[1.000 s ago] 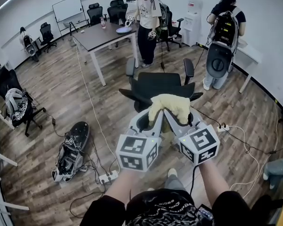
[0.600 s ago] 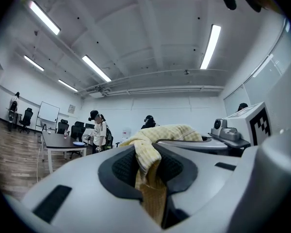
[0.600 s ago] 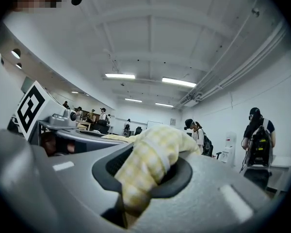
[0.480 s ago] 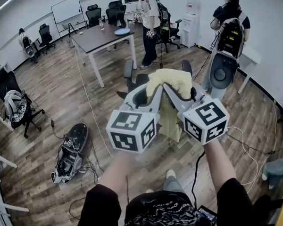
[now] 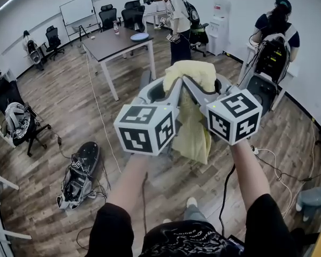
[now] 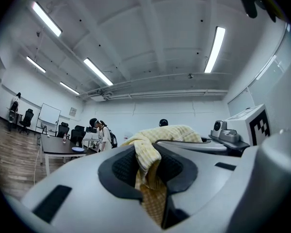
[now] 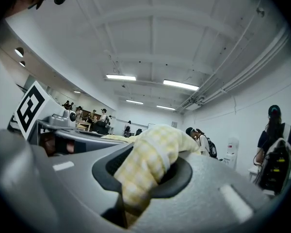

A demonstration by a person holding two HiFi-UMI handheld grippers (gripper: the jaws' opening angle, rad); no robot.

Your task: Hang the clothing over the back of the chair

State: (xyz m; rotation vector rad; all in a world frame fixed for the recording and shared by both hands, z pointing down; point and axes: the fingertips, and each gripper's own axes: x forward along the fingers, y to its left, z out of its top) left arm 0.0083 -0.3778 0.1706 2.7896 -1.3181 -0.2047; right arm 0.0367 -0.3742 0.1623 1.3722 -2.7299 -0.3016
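While the yellow checked clothing [image 5: 193, 130] is being held up on the near side of the chair [image 5: 144, 82], it is being gripped at its top by both grippers at once.

- left gripper [image 5: 173, 89]: jaws are being pressed together on a fold of the cloth, which is filling the gap between the pads in the left gripper view.
- right gripper [image 5: 197, 87]: jaws are likewise being clamped on a bunched fold, with cloth bulging out over the top of them.
- Between the two grips a short bunched span of cloth is being carried crosswise. The rest is hanging straight down from the jaws, so the long axis is being taken as vertical.
- Only one grey armrest [image 5: 145, 78] of the chair is being seen, just left of the cloth. Back and seat are being hidden behind the garment and the grippers.

Judgement: the chair back is being placed beyond and below the jaws, on the far side of the cloth from the person. Neither gripper is being read as clearly nearer to it, since both are being held side by side and about level. The coming move is being judged to turn on carrying the gripped top edge forward over the chair back. For that, the line between the two grips is wanted parallel to the back's top rail. Whether the hanging length is clearing that rail cannot be told.
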